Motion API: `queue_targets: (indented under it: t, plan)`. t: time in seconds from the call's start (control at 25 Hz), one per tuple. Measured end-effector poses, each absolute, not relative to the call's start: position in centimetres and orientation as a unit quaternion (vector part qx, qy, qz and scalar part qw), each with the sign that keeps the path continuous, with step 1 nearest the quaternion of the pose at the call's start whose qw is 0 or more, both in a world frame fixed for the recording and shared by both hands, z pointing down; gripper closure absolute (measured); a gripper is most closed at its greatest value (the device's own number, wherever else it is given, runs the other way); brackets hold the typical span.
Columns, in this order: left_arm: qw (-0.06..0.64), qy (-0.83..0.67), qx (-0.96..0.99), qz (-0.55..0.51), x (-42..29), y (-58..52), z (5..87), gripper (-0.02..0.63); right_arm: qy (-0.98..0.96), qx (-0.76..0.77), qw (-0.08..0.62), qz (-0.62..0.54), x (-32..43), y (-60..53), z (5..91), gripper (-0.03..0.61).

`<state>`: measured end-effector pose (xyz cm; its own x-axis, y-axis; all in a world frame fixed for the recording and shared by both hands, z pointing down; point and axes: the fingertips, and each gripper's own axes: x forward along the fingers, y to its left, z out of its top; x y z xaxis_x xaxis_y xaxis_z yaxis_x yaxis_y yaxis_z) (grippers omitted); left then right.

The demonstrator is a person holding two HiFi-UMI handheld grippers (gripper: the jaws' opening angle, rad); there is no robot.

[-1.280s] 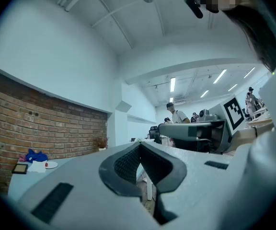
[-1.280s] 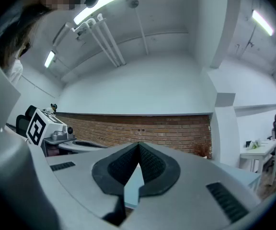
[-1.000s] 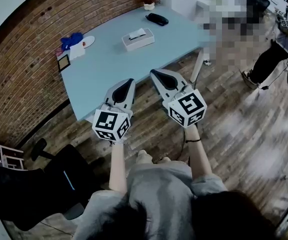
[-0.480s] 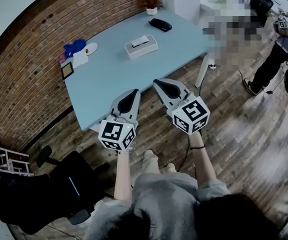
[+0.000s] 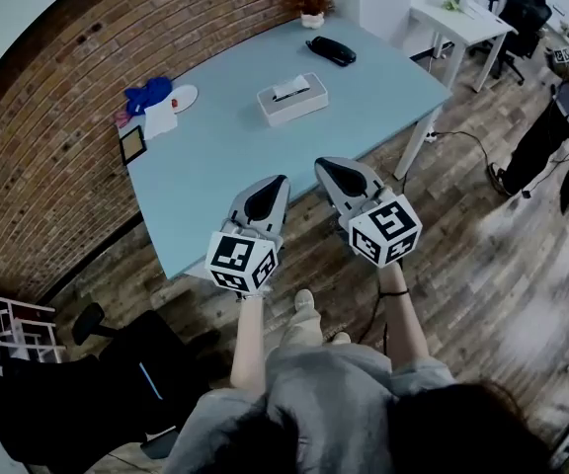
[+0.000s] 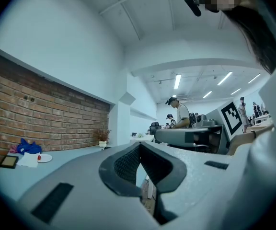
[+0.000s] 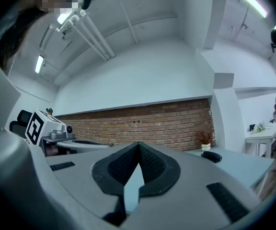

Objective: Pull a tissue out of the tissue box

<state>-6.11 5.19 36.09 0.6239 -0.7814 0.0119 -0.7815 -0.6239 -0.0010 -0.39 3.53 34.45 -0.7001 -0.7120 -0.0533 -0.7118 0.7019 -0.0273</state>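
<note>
A white tissue box (image 5: 291, 98) with a tissue sticking up from its slot stands on the pale blue table (image 5: 215, 166), toward the far side. My left gripper (image 5: 281, 179) is shut and empty, hovering above the table's near edge. My right gripper (image 5: 321, 163) is also shut and empty, just right of it by the same edge. Both are well short of the box. In the left gripper view the jaws (image 6: 139, 145) meet at the tips; in the right gripper view the jaws (image 7: 138, 143) do likewise. The box is hidden in both gripper views.
A black case (image 5: 331, 50) and a potted plant (image 5: 311, 8) sit at the table's far end. A blue cloth (image 5: 147, 79), a white plate (image 5: 181, 95) and a small frame (image 5: 130, 144) lie by the brick wall. A black chair (image 5: 97, 383) stands lower left; a person (image 5: 561, 107) stands far right.
The table has drawn closer. Both grippers, still shut, now reach its near edge. The tissue box has not moved.
</note>
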Motion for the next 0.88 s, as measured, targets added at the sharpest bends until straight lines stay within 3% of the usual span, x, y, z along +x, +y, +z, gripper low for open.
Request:
queue_targets:
  t: [0.88]
  plan:
    - [0.015,-0.379,0.925,0.003,-10.5,-7.7,37.0,0.611,0.897,-0.441,0.004,-0.031,-4.0,-8.8,36.5,0.58]
